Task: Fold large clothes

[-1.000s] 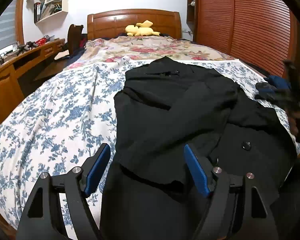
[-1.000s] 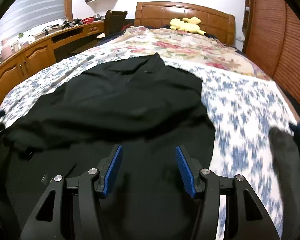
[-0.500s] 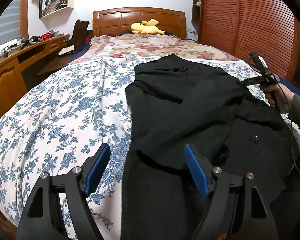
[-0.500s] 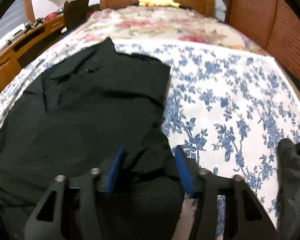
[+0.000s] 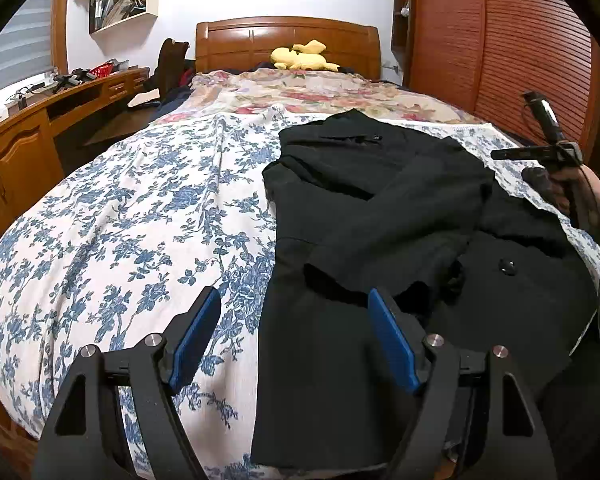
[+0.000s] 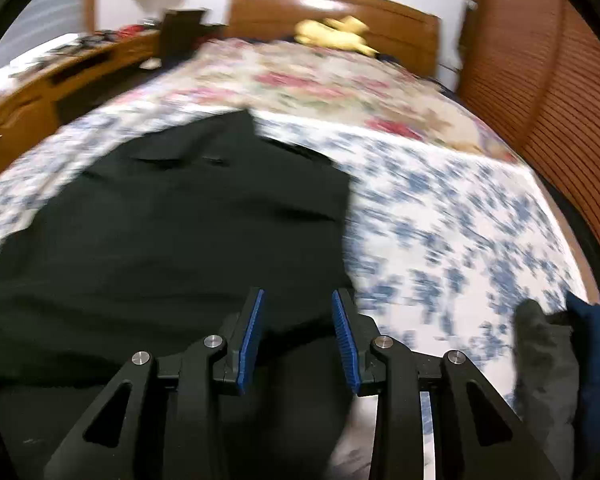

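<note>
A large black coat [image 5: 380,208] lies spread on the blue-flowered bedspread [image 5: 132,232], with a sleeve folded across its front and a button [image 5: 507,267] showing. My left gripper [image 5: 296,320] hangs open above the coat's lower left edge, one pad over the bedspread and one over the cloth. My right gripper [image 6: 298,320] sits at the coat's [image 6: 172,232] right edge. Its jaws are closing, and a bunched fold of black cloth fills the narrow gap between the blue pads. The right wrist view is blurred by motion. In the left wrist view a hand [image 5: 568,192] holds that tool at the far right.
A wooden headboard [image 5: 288,40] with a yellow plush toy [image 5: 300,56] stands at the far end, above a red-flowered quilt [image 5: 308,92]. A wooden desk [image 5: 28,144] runs along the left and slatted wardrobe doors [image 5: 520,60] along the right. Dark clothes [image 6: 548,360] lie at the bed's right edge.
The right gripper's jaws narrowed from wide apart to close around the coat's right edge, and it travelled along the bed. In the left wrist view the coat slid rightward.
</note>
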